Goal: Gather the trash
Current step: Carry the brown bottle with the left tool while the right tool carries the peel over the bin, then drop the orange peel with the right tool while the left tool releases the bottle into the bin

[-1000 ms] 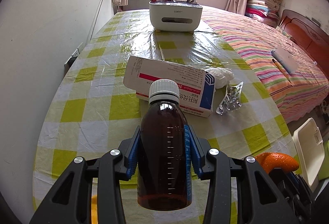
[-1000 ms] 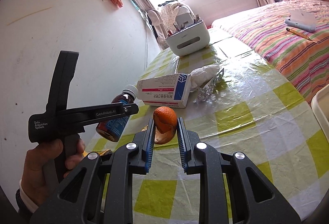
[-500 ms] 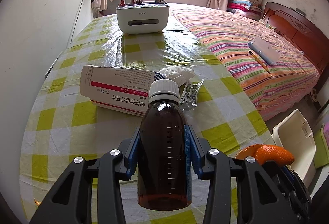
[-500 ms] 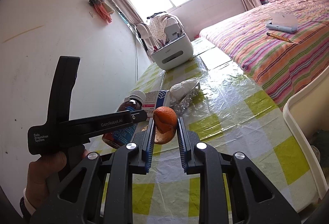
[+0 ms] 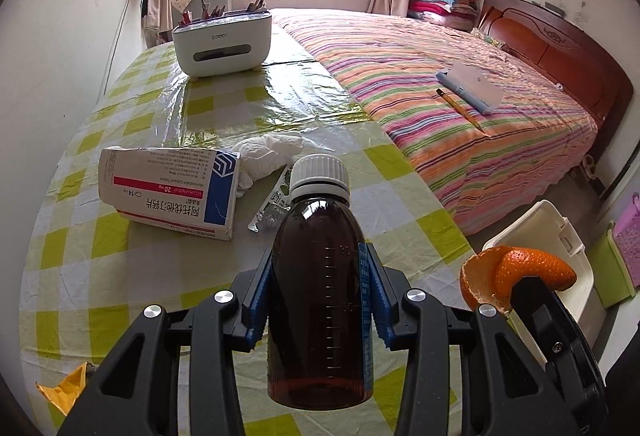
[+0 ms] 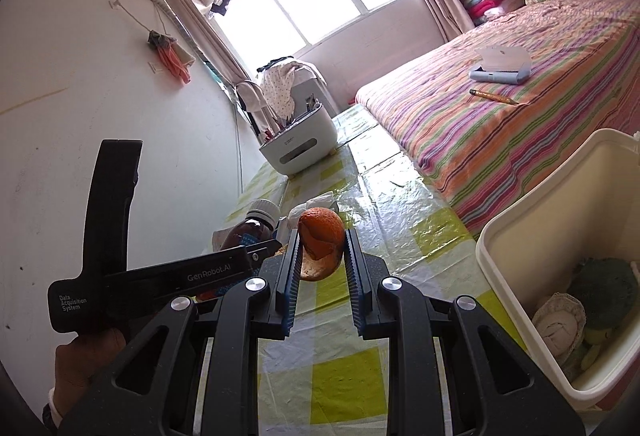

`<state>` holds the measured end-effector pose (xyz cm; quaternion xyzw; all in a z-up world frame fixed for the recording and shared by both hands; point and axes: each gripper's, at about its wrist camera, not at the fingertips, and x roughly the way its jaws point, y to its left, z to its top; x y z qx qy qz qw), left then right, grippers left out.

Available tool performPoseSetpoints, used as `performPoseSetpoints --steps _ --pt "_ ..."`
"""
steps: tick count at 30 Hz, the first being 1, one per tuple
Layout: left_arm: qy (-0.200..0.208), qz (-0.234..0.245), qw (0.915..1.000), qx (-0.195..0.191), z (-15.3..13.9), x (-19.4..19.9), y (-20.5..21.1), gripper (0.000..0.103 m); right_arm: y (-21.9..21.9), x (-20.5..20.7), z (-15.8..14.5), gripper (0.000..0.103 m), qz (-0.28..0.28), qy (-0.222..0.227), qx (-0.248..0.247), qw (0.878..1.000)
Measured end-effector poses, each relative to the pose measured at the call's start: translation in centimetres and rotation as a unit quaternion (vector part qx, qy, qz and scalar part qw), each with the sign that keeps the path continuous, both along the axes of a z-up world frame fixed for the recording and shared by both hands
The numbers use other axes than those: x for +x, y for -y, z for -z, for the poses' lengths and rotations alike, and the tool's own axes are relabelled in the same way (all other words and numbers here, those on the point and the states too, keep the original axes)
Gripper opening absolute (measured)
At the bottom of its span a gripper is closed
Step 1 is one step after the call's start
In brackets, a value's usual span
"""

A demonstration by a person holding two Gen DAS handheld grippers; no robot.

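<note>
One checked tablecloth [image 5: 120, 236] beside striped bed [image 5: 460, 107]

In the right wrist view, the left tool [image 6: 276, 244] is showing "GenRobot.AI" in pale letters along its black arm at centre left, and "Data Acquisition System" in small print on its body at lower left. In the left wrist view, the medicine box [image 5: 170, 191] at centre left is lying so that its print reads upside down: "20 mg" and "14" on a red band, beside Chinese characters. The brown bottle [image 5: 320, 296] is displaying a graduated scale marked "50".
</note>
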<state>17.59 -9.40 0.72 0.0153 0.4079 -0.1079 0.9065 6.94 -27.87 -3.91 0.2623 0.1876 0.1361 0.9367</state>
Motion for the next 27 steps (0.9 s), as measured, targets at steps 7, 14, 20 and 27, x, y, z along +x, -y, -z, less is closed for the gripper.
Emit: performPoseSetpoints --steps 7,14,20,27 --pt "-0.001 0.017 0.9998 -0.005 0.0 -0.2 1.9 0.041 2.2 -0.9 -0.5 0.020 0.026 0.017 0.013 0.999" --pt "0.001 0.031 0.9995 -0.007 0.0 -0.4 3.5 0.041 3.7 -2.1 -1.1 0.020 0.051 0.035 0.011 0.998" --pt "0.000 0.045 0.9989 -0.011 0.0 -0.7 5.2 0.041 5.3 -3.3 -1.8 0.020 0.080 0.052 -0.002 0.995" --pt "-0.004 0.065 0.9977 -0.019 0.0 -0.9 7.0 0.041 7.2 -3.8 -2.0 0.021 0.109 0.052 -0.001 0.993"
